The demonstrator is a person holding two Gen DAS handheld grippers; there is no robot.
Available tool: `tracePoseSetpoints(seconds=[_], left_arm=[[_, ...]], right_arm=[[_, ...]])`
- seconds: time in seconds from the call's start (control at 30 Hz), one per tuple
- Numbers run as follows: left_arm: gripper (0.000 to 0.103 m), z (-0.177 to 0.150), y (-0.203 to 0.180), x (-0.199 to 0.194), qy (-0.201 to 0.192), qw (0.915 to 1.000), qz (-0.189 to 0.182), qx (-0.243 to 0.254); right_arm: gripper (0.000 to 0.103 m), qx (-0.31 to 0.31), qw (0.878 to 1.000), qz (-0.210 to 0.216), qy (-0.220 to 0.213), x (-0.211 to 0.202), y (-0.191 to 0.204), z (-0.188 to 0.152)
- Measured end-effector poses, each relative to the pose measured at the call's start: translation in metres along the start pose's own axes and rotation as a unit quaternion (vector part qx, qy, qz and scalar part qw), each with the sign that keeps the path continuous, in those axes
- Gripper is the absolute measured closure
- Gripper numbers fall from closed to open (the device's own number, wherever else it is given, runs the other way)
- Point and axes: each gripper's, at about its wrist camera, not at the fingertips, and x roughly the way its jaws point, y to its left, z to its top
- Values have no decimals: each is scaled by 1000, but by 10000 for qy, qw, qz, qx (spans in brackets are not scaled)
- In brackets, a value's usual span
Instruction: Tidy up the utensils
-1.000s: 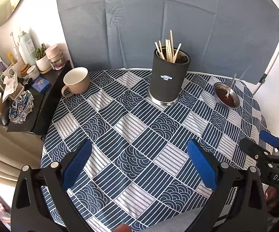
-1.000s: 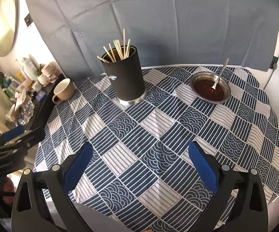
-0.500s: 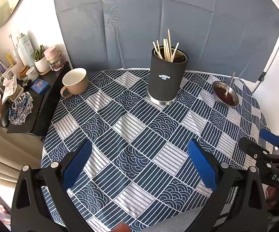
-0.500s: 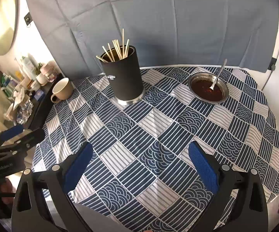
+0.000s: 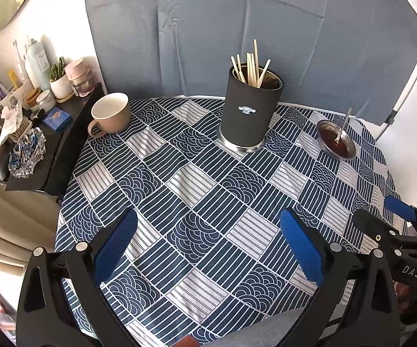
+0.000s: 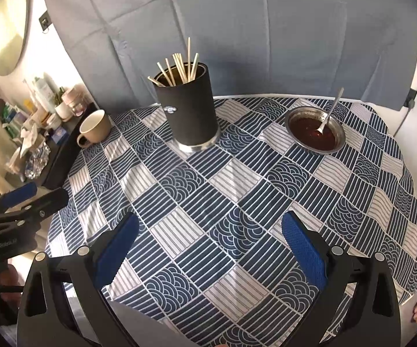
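A black utensil holder (image 5: 250, 110) (image 6: 187, 110) stands upright at the back of the table, with several wooden chopsticks (image 5: 250, 68) (image 6: 179, 68) in it. A metal spoon (image 5: 342, 124) (image 6: 329, 112) leans in a small metal bowl of dark sauce (image 5: 337, 144) (image 6: 315, 133) at the back right. My left gripper (image 5: 208, 245) is open and empty over the near table. My right gripper (image 6: 208, 245) is open and empty too, and it shows at the right edge of the left wrist view (image 5: 387, 219).
A beige mug (image 5: 110, 114) (image 6: 94, 128) sits at the table's back left. A black side shelf (image 5: 61, 141) with jars, bottles and a small plant stands left of the table. The table has a blue patterned cloth (image 5: 196, 179) (image 6: 237, 179). A grey backdrop hangs behind.
Both grippers have drawn back a little from the table, so the holder and bowl look slightly smaller and farther. Both stay open and empty.
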Motion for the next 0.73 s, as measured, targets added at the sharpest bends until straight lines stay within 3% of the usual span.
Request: tracePoseSetpoints(seconds=[0.23, 0.37, 0.73], left_arm=[[6, 0, 0, 2, 63, 10000, 14, 1], [6, -1, 4, 0, 38, 9996, -246, -121], [6, -1, -6, -2, 31, 9998, -137, 171]], right_arm=[[8, 13, 10000, 0, 30, 1, -1, -1], [8, 26, 10000, 7, 76, 1, -1, -2], [8, 51, 9999, 54, 102, 4, -2, -3]])
